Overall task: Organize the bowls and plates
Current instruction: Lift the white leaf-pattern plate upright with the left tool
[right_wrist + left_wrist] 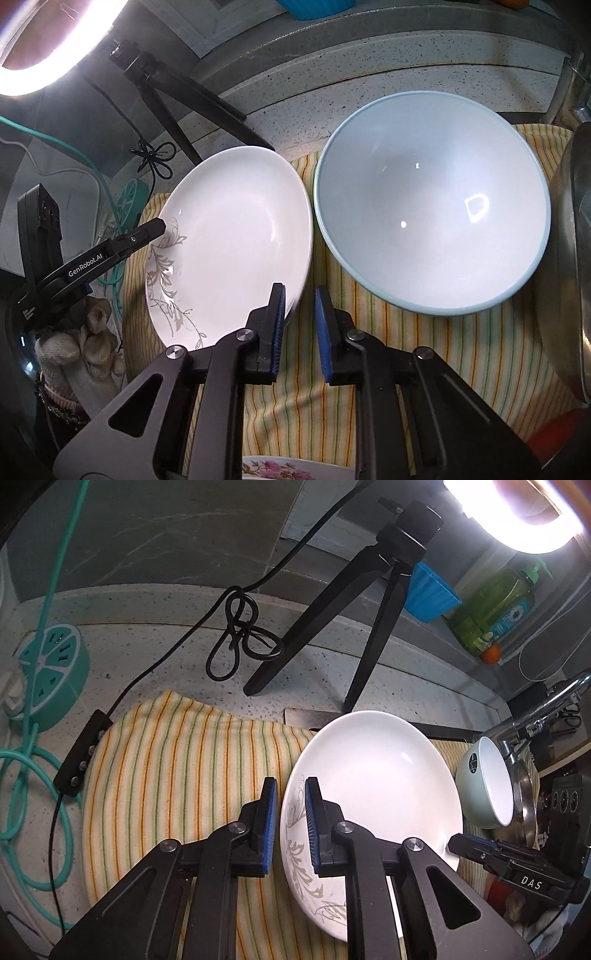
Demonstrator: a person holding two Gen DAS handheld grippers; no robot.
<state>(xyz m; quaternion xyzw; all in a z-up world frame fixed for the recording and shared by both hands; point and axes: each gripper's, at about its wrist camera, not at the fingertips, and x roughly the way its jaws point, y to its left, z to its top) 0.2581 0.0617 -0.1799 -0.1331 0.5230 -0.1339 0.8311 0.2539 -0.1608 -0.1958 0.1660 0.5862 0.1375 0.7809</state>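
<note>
So the white plate with the grey leaf pattern [373, 797] sits on the striped yellow towel [177, 775], and both grippers are at its rim from opposite sides. The left gripper [290, 823] has its jaws parted with the plate's patterned edge sitting in the gap; the right-hand blue pad [312, 827] looks over the inside of the rim and the other pad is outside it, but neither is pressed tight, so it's open, not clamped. From the right wrist view, the right gripper [299, 328] is also open, with its left pad at the plate's edge around 5 o'clock and the other pad over bare towel between the plate and the pale green bowl [432, 203]. I can't tell if that left pad is actually touching the rim or just above it. The bowl is just beside the plate at its 3 o'clock, rims nearly meeting, and a steel pan [569, 266] crowds in on the bowl's far side. Behind the plate at 12 o'clock stands a black tripod [332, 616] under a ring light [517, 513], with a teal lemon-shaped power strip [51, 672] off at 9 o'clock on the speckled counter [155, 657].
</note>
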